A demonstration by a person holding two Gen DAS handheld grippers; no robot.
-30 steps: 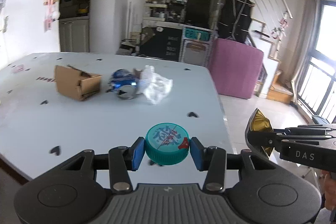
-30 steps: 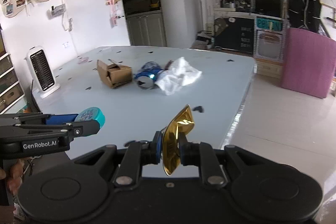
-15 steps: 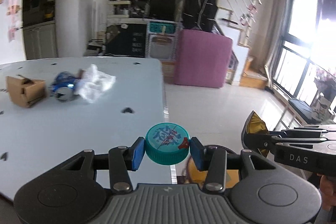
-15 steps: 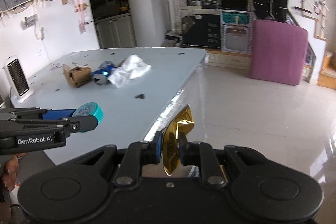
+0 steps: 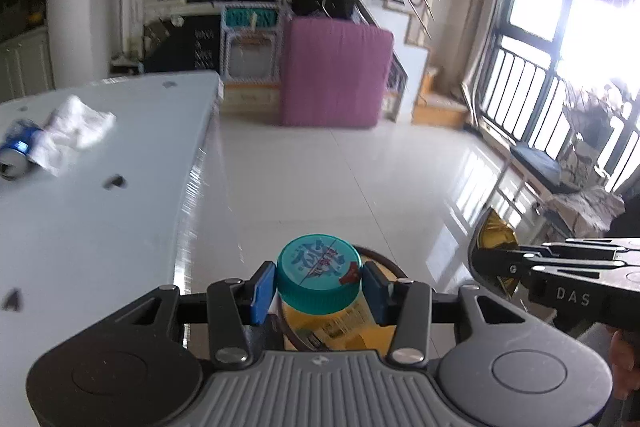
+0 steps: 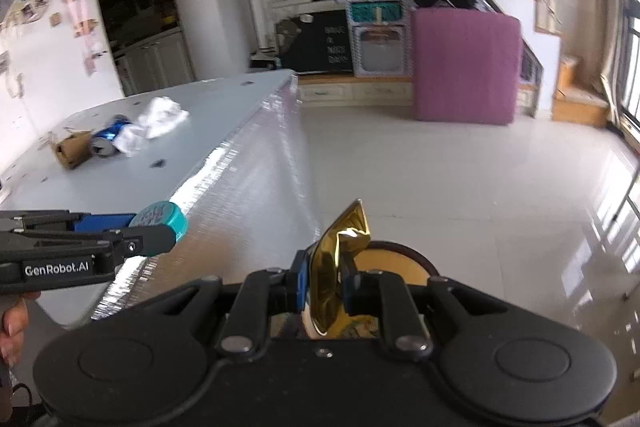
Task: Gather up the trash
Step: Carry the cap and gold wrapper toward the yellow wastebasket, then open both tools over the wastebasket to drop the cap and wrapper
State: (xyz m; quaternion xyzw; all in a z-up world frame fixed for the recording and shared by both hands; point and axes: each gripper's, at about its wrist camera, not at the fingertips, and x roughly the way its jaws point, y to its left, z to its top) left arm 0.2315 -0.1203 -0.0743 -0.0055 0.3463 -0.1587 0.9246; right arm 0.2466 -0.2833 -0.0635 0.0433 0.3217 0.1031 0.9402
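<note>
My left gripper [image 5: 319, 287] is shut on a teal bottle cap [image 5: 319, 275] and holds it past the table's right edge, over a round bin [image 5: 376, 323] with a yellow lining on the floor. My right gripper [image 6: 325, 283] is shut on a crumpled gold foil wrapper [image 6: 340, 267], also above that bin [image 6: 396, 263]. The cap shows at the left of the right wrist view [image 6: 162, 217]. A blue can [image 6: 108, 139], a white crumpled tissue [image 6: 160, 117] and a brown cardboard box [image 6: 72, 149] lie on the grey table [image 6: 208, 143].
The table's edge [image 5: 192, 187] runs just left of both grippers. White tiled floor [image 6: 460, 179] lies ahead. A purple box [image 6: 466, 65] and cabinets stand at the far wall. A window with railing [image 5: 540, 95] is on the right.
Both grippers have swung right, away from the table, holding the cap and the foil. The table trash has slid to the left of view and the bin has come under the fingers.
</note>
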